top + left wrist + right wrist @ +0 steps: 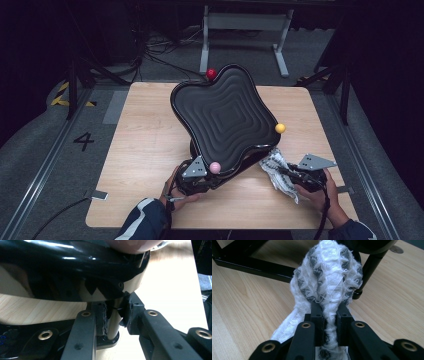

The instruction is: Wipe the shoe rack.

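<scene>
A glossy black wavy tray [225, 117] stands tilted on thin black legs over the wooden table [145, 150]. Small balls tip its corners: red [211, 74], yellow [280, 128] and pink [215, 167]. At the tray's near corner my left gripper [206, 179] is shut on one black leg [113, 323], under the tray's shiny underside [75, 270]; the left gripper [113, 315] has a pad on each side of that leg. My right gripper [289, 173] is shut on a bunched white and grey cloth [277, 172]. That cloth [329, 272] bulges above the right gripper [329, 315], close to the tray's right edge.
Another tray leg [368, 270] and a black base bar [249, 265] stand just behind the cloth. A person's hands and dark sleeves come in at the table's near edge. A white metal frame [245, 30] and cables lie on the floor beyond the table.
</scene>
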Motion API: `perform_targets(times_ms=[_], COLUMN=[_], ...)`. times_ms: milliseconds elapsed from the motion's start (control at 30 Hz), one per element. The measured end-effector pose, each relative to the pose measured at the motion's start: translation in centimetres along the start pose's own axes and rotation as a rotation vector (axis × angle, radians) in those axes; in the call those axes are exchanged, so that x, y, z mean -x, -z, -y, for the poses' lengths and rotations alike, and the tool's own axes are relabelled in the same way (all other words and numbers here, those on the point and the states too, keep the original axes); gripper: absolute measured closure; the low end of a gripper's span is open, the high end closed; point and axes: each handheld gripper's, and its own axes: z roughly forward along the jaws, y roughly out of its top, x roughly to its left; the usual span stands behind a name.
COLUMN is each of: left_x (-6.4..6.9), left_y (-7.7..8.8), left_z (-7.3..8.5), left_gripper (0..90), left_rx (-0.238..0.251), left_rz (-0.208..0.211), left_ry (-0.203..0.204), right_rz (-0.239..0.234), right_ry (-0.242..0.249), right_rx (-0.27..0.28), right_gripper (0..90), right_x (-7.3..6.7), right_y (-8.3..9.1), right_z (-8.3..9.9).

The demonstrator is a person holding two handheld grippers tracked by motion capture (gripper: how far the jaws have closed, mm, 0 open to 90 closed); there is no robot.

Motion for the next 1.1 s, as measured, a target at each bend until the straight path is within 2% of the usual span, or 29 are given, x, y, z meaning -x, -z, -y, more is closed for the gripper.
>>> perform_targets(times_ms=[267,400,667,800,900,1100], left_x=[0.0,0.0,-0.1,-0.1,-0.1,-0.1], left_y=[-0.1,-0.2,-0.3,-0.3,-0.4,-0.4], left_z=[0.0,-0.1,-0.2,-0.1,-0.2,-0.2], left_gripper=[73.9,73.9,73.9,73.8,73.9,74.0], left_rx=[0.005,-0.001,-0.003,-0.002,-0.001,-0.003], left_rz=[0.005,0.008,0.018,0.019,0.021,0.024], left_ry=[0.005,0.003,-0.005,-0.001,-0.006,-0.007], right_rz=[0.027,0.038,0.077,0.075,0.054,0.048], right_ry=[-0.024,-0.019,-0.007,0.003,0.000,0.046], right_rx=[0.053,0.100,0.142,0.146,0.128,0.085], right_gripper=[80.4,80.4,80.4,80.4,80.4,80.4], right_x=[0.4,0.4,0.4,0.4,0.2,-0.3], right_y=[1.7,2.5,3.2,2.7,1.6,-1.3], right_z=[0.0,-0.6,-1.3,-1.8,-2.1,-2.9])
